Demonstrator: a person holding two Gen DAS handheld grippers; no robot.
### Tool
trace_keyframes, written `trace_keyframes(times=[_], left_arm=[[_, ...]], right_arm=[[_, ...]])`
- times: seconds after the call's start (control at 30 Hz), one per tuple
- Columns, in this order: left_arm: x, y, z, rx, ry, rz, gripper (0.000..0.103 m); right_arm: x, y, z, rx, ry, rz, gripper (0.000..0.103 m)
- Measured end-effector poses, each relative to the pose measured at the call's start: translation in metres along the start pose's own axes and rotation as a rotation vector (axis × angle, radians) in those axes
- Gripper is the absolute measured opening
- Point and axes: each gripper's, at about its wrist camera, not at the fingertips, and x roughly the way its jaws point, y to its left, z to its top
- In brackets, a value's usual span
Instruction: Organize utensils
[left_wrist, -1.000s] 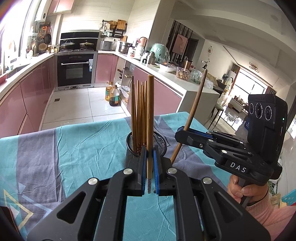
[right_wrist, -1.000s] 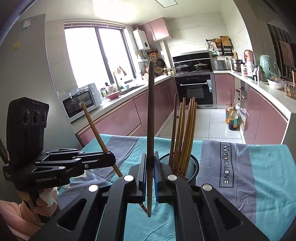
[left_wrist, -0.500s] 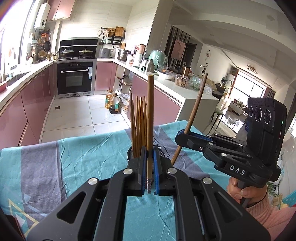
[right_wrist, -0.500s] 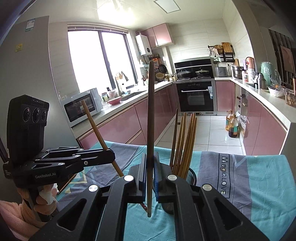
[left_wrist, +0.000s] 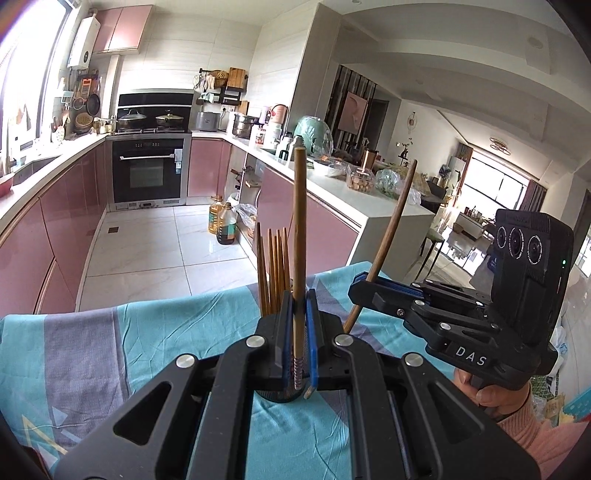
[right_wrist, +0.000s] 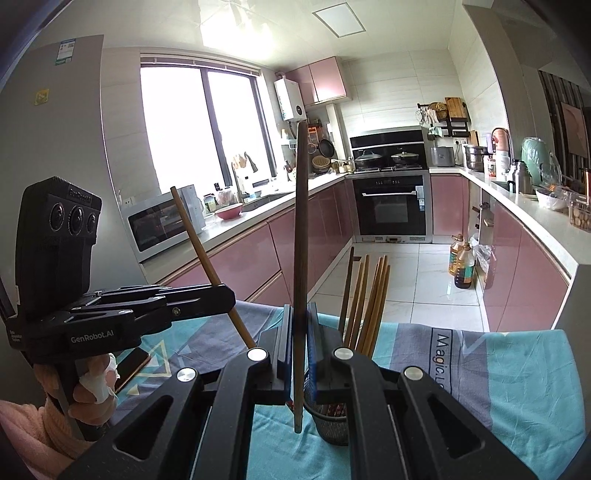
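Here each gripper pinches one chopstick upright, above a teal-and-grey tablecloth (left_wrist: 155, 332). The left gripper (left_wrist: 298, 334) has its blue pads closed on a light brown chopstick (left_wrist: 298, 229), whose patterned tip pokes out below the pads. The right gripper (right_wrist: 300, 343) is clamped on a darker chopstick (right_wrist: 301, 221) in the same way. The black mesh holder (right_wrist: 332, 424) stands on the cloth just beyond both grippers, with a bundle of chopsticks (right_wrist: 364, 299) already standing in it — the holder is mostly hidden behind the fingers in the left view.

The step, I judge, is dropping these two in with the rest. To do it well, bring one stick at a time over the rim, keep it near vertical, and lower the tip into the gap beside the bundle before releasing — the light holder may tip if nudged sideways.
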Motion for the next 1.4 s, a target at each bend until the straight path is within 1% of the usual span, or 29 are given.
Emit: trace_keyframes(times=[0.27, 0.47, 0.67, 0.9, 1.2, 1.4], left_arm=[[0.004, -0.005, 0.012, 0.006, -0.018, 0.005, 0.008], [0.003, -0.01, 0.01, 0.014, -0.017, 0.013, 0.008], [0.005, -0.012, 0.015, 0.018, -0.022, 0.015, 0.008], [0.006, -0.01, 0.019, 0.024, -0.026, 0.016, 0.008], [0.005, -0.01, 0.019, 0.026, -0.024, 0.019, 0.008], [0.01, -0.011, 0.019, 0.034, -0.01, 0.026, 0.008]], right_arm=[[0.001, 0.0, 0.008, -0.016, -0.015, -0.01, 0.006], [0.002, 0.0, 0.009, -0.016, -0.014, -0.012, 0.006], [0.002, -0.001, 0.01, -0.014, -0.014, -0.016, 0.006], [0.007, -0.006, 0.015, -0.005, -0.015, -0.026, 0.006], [0.013, -0.011, 0.015, 0.009, -0.014, -0.035, 0.006], [0.019, -0.017, 0.014, 0.022, -0.007, -0.043, 0.006]])
